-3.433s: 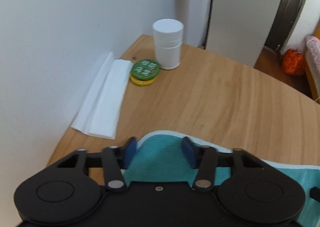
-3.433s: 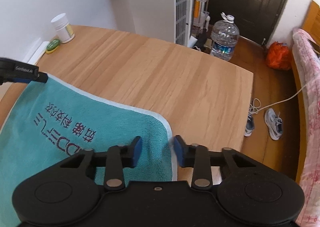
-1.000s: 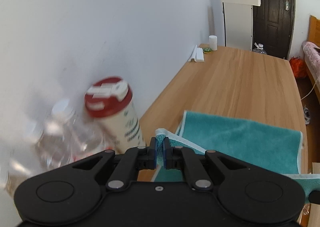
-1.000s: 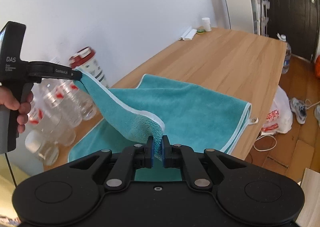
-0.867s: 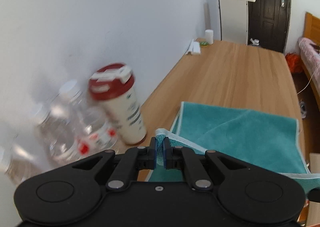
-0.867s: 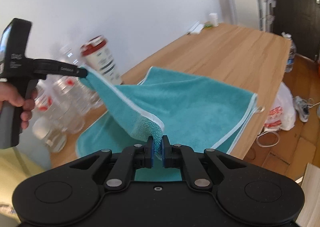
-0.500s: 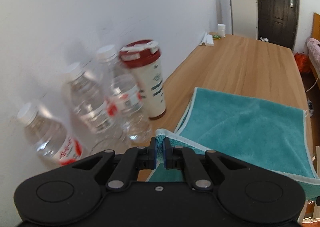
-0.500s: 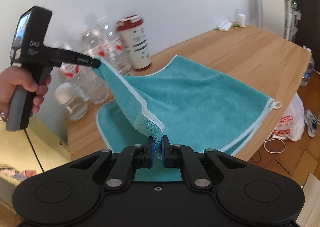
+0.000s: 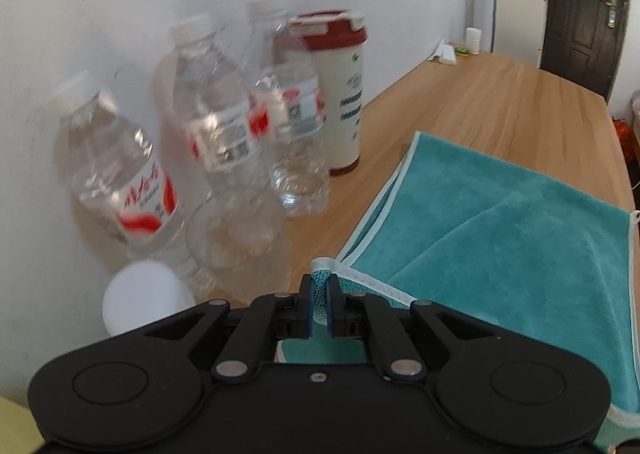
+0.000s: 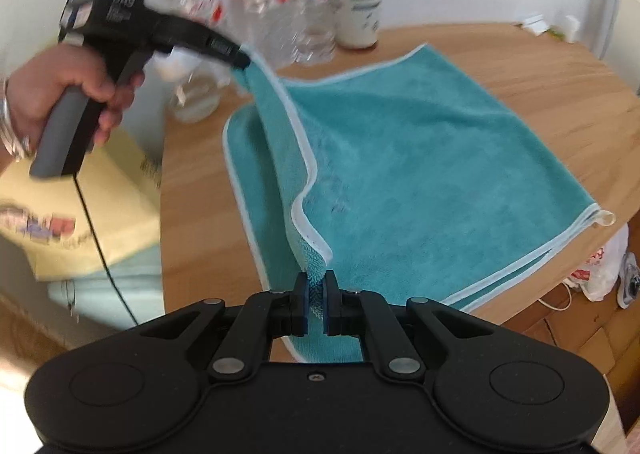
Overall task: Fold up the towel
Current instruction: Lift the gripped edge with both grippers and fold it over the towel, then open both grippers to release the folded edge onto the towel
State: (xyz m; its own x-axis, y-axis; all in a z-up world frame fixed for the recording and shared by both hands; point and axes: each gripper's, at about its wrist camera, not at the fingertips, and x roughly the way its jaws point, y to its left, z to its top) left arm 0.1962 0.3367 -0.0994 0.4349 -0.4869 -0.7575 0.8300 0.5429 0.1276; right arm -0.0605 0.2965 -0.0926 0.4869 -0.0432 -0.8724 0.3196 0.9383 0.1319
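Note:
A teal towel [image 9: 500,234] with a pale blue hem lies doubled over on the wooden table [image 9: 500,105]. My left gripper [image 9: 319,294] is shut on one corner of the top layer, held just above the near end. My right gripper [image 10: 315,288] is shut on the other corner of that edge. In the right wrist view the towel [image 10: 420,157] has its lifted edge stretched between my right gripper and the left gripper [image 10: 242,61], which a hand [image 10: 60,93] holds near the bottles.
Several clear water bottles [image 9: 224,141] and a red-lidded white cup [image 9: 340,93] stand against the wall left of the towel. A white round cap [image 9: 146,300] sits close by. A yellow box [image 10: 80,205] lies below the table end. The table edge [image 10: 560,266] runs along the towel's right side.
Both grippers have carried the held towel edge back over the lower layer toward the near end, past the bottles. The folded top layer now covers more of the towel.

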